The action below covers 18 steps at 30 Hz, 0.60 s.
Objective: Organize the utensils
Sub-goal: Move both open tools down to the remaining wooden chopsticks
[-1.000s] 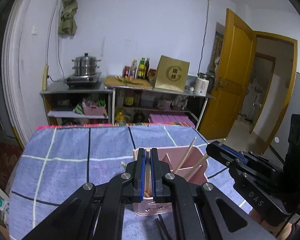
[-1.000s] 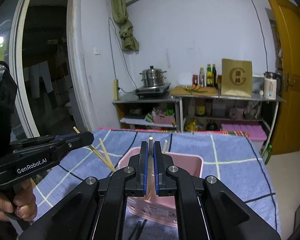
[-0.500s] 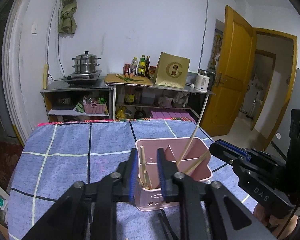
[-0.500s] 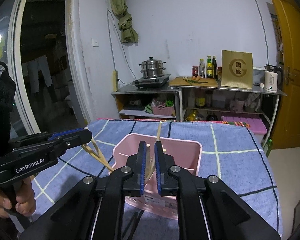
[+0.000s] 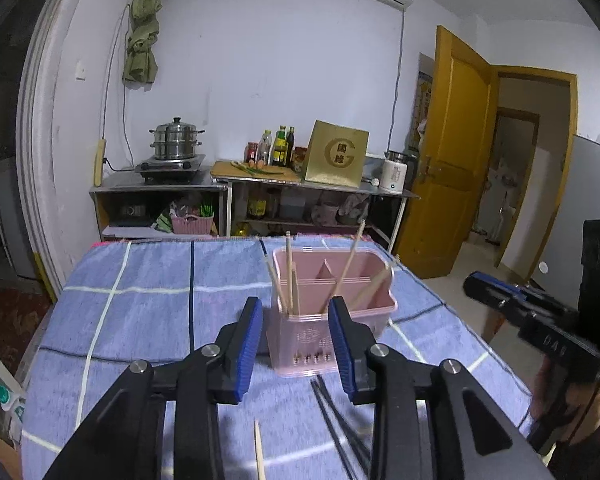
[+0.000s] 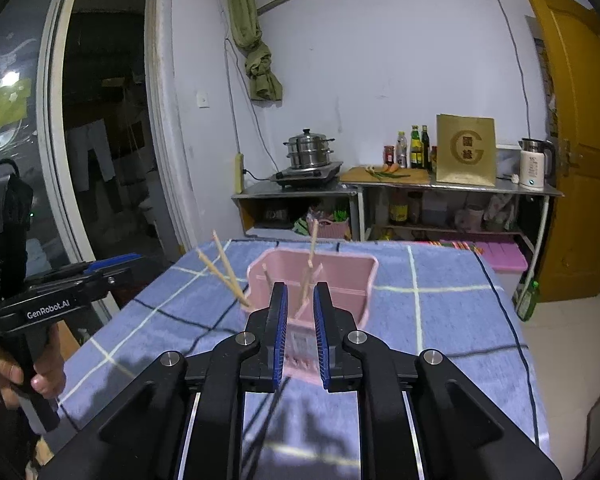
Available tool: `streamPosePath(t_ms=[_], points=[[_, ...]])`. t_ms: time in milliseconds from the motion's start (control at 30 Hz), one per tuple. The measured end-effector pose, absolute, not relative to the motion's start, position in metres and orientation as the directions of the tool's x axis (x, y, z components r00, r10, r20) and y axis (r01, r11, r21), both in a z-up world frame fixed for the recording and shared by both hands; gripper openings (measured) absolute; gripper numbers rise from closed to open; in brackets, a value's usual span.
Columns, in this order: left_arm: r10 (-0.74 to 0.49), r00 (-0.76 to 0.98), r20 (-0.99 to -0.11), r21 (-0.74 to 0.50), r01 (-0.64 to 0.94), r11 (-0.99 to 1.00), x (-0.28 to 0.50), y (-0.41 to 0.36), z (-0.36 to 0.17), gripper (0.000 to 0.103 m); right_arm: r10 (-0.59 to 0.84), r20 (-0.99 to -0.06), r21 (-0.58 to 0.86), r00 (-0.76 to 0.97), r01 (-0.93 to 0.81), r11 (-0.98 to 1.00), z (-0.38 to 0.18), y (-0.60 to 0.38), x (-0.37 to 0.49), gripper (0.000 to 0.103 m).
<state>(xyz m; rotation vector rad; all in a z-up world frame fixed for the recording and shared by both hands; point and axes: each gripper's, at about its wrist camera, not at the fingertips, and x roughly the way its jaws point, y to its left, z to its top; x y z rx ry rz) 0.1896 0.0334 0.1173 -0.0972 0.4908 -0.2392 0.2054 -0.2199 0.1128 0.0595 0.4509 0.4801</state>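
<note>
A pale pink plastic utensil caddy (image 5: 332, 304) with inner dividers stood upright at the centre of the left wrist frame, on the blue checked cloth of the surface (image 5: 148, 308). Several light wooden chopsticks (image 5: 290, 276) leaned inside it, tips up, some in the left compartment, others slanting to the right. Below the caddy, toward the bottom of the frame, a pair of thin black chopsticks (image 5: 332, 404) lay flat on the cloth, and one more pale wooden chopstick (image 5: 259, 454) lay left of them, apart.
</note>
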Motion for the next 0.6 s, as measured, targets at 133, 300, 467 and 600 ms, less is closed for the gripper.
streamPosePath(t_ms=[133,300,467,600], points=[[-0.252,0.833,-0.493,-0.153,0.202,0.967,0.173,0.037,0.097,0.034,0.439,-0.444,0.160,0.781,-0.414,0.896,0.097,-0.231,0.190,0.013],[-0.233,0.797,-0.557,-0.140,0.186,0.972,0.163,0.039,0.068,0.034,0.397,-0.525,0.155,0.753,-0.374,0.915,0.066,-0.244,0.185,0.013],[-0.214,0.754,-0.621,-0.143,0.159,0.977,0.164,0.043,0.041,0.034,0.362,-0.598,0.151,0.715,-0.343,0.927,0.037,-0.253,0.186,0.013],[-0.202,0.716,-0.668,-0.131,0.154,0.979,0.171,0.042,0.022,0.034,0.343,-0.648,0.153,0.680,-0.326,0.933,0.018,-0.256,0.189,0.013]])
